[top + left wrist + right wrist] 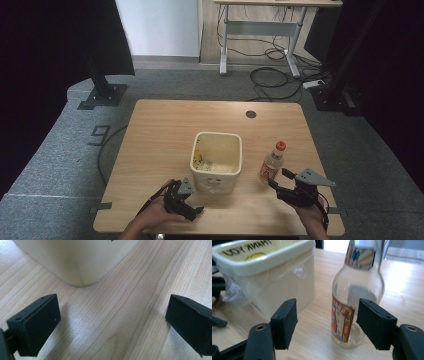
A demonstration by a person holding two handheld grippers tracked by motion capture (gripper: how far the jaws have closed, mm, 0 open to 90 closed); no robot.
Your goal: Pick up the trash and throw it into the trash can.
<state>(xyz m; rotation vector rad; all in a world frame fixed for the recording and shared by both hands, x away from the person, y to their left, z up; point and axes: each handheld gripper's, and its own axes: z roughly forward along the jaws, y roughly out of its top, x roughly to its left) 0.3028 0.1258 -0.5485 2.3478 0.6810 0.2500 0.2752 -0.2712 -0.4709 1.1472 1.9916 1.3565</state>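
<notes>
Spread wide, the right gripper fingers flank the upright bottle standing on the bench beside the tub, while the left gripper, likewise open, idles near the tub's corner.

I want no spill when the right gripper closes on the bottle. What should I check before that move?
1. Right gripper open: ok, jaws stand wide apart.
2. Bottle upright on the table: ok.
3. Bottle between the jaws: not ok, it stands ahead of them and toward the right jaw.
4. Bottle apart from the bin: ok, a gap of bare table lies between them.
5. Cap on: ok in the high view; how tight, cannot tell.
6. Left gripper out of the way: ok, open by the bin's near corner.
</notes>
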